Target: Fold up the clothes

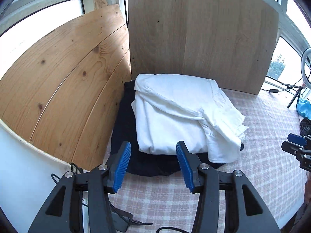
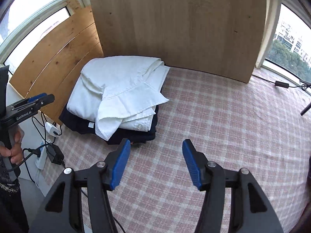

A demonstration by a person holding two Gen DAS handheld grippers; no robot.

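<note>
- Left tool (image 1: 153, 147): jaws parted, nothing between the blue ribbed pads (image 1: 122, 165), hanging clear above the near edge of the clothes pile.
- Right tool (image 2: 156, 145): jaws likewise spread and empty, over bare checked cloth, pile up and to the left of its left pad.
- Right tool also visible at the far right edge of the left wrist view, apart from the pile; left tool at the left edge of the right wrist view, gripped by a hand (image 2: 13, 145) on its handle.
- White shirt (image 1: 180, 114): folded, lying on top of a dark garment (image 1: 124, 128), one loose flap spilling off the right front corner; button and collar edges visible from the right wrist view.
- Dark garment: folded flat beneath, sticking out at the left and front of the shirt, front edge just beyond the left tool's pads.
- Pile resting on the pink-and-white checked tabletop (image 2: 223, 116), in the far left corner where two boards meet.
- Behind the pile: a pale upright wooden board (image 1: 194, 29); to its left, a knotty pine panel (image 1: 64, 83), leaning.
- Left of the tabletop: cables, a white plug and a black adapter (image 2: 55, 153).
- Far right: ring light on a small tripod (image 1: 303, 77), windows beyond.
</note>
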